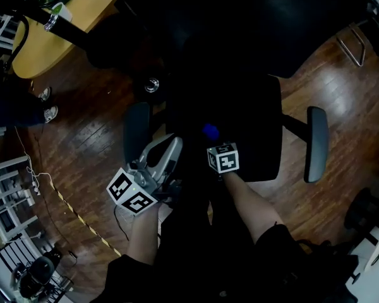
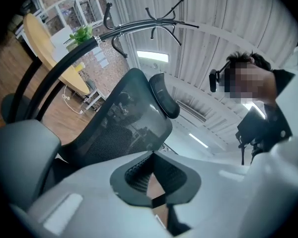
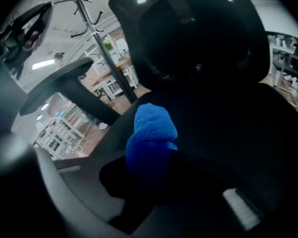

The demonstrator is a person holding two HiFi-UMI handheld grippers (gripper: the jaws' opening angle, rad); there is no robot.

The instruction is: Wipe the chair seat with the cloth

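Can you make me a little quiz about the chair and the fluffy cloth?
1. True or false: the left tongs are holding the cloth.
2. Which colour is the cloth? A red, B blue, C yellow.
3. How many armrests of the chair show in the head view?

Key
1. False. The right tongs grip the cloth. The left tongs are shut with nothing in them.
2. B.
3. Two: one armrest beside the left tongs and the other armrest on the far side of the seat.
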